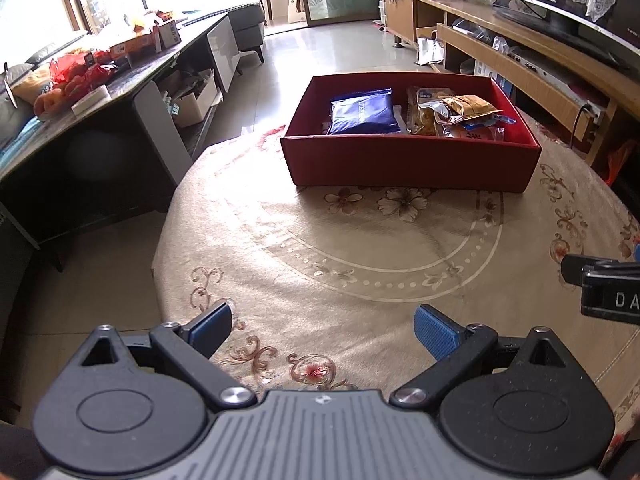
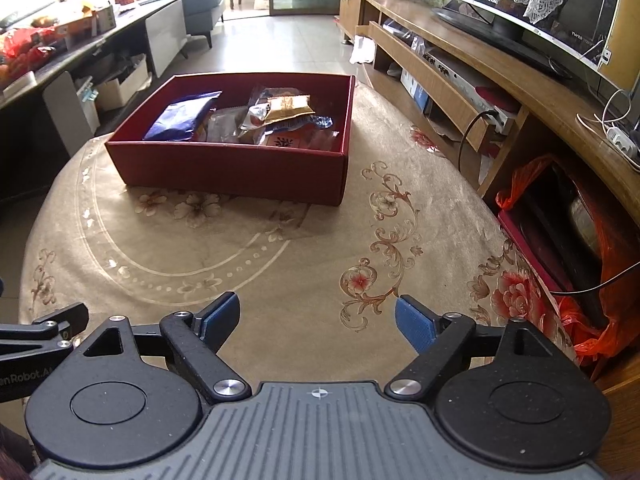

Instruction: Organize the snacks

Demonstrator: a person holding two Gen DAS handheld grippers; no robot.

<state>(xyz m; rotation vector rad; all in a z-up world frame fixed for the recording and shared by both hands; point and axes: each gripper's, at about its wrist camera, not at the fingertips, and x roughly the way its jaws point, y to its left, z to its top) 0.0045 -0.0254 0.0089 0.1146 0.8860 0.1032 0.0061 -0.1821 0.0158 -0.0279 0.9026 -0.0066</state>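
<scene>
Sunlight from the windows washed over the round bench point(image 1: 360, 248) with its floral beige cloth, a dark sideboard on one side of the room and a wooden TV cabinet point(image 2: 460, 60) on the other. Toward the far side of the bench sat the red box point(image 1: 408, 160), and the snacks already lay inside it: a blue packet point(image 1: 362, 112) flat at one end, a gold pouch point(image 1: 468, 108) heaped on clear-wrapped packets at the other, presumably gathered there so they stayed in one place. I saw no snack loose on the cloth, so I judged the sorting nearly or wholly done. My left hand-held gripper point(image 1: 323, 330) hovered over the near edge, jaws spread wide, gripping nothing. My right hand-held gripper point(image 2: 318, 320) hung beside it, equally wide and empty, well apart from the box.
</scene>
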